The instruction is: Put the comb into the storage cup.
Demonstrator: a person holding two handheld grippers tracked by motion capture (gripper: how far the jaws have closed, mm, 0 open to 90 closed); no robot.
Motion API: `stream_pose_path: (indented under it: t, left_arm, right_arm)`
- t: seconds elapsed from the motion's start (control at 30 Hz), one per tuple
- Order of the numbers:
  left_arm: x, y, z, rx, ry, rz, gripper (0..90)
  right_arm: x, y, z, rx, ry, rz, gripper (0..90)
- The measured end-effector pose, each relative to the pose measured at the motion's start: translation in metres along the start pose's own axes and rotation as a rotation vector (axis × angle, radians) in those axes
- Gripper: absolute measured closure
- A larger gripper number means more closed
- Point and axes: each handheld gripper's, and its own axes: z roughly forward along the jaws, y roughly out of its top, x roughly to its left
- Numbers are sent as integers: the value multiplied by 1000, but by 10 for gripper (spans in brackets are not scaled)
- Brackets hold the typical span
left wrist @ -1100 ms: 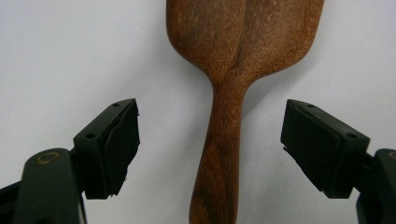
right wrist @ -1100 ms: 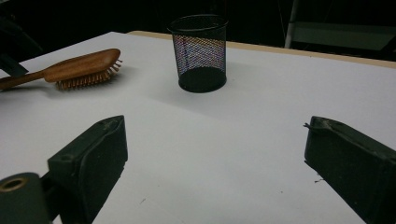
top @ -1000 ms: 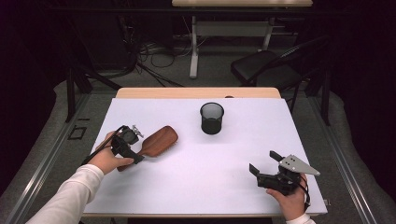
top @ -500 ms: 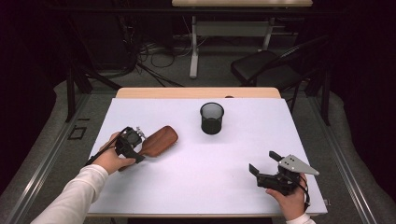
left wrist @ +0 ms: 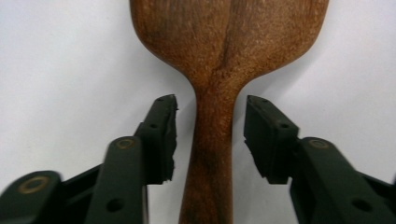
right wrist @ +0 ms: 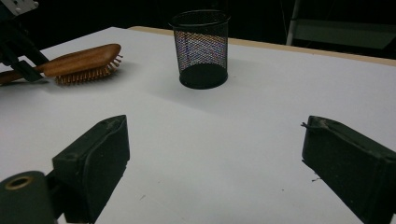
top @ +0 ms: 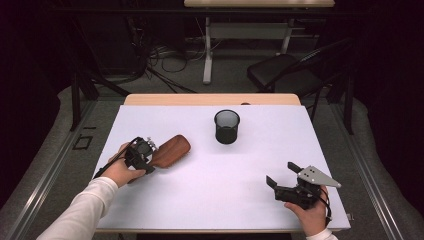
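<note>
The wooden hairbrush (left wrist: 219, 70), plain reddish-brown with no writing visible, lies bristles-down; its handle runs between the left gripper (left wrist: 211, 133)'s closing jaws, narrow gaps either side. The right gripper (right wrist: 215, 163)'s jaws stand spread, well apart from it.

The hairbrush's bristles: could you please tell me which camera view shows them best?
The right gripper view: it sees the wooden hairbrush side-on, bristles pointing down at the table. The high view and left gripper view show just its smooth wooden back.
</note>
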Motion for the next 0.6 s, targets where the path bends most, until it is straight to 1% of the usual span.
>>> stream_pose_path:
  t: [0.07,0.13,0.27,0.43,0.6]
  left_arm:
    - [0,1,2,4,-1,-4,564]
    - [1,1,2,15,-11,-9,587]
    - [3,2,4,19,-11,-13,588]
    - [6,1,3,15,-8,-30,588]
    - [7,1,4,17,-5,-29,583]
  right_arm:
    - [0,0,0,0,0,1,74]
    - [-1,0,0,4,-2,-1,74]
    - [-1,0,0,1,-1,0,75]
    - [0,0,0,6,0,1,75]
    - [0,0,0,9,1,0,76]
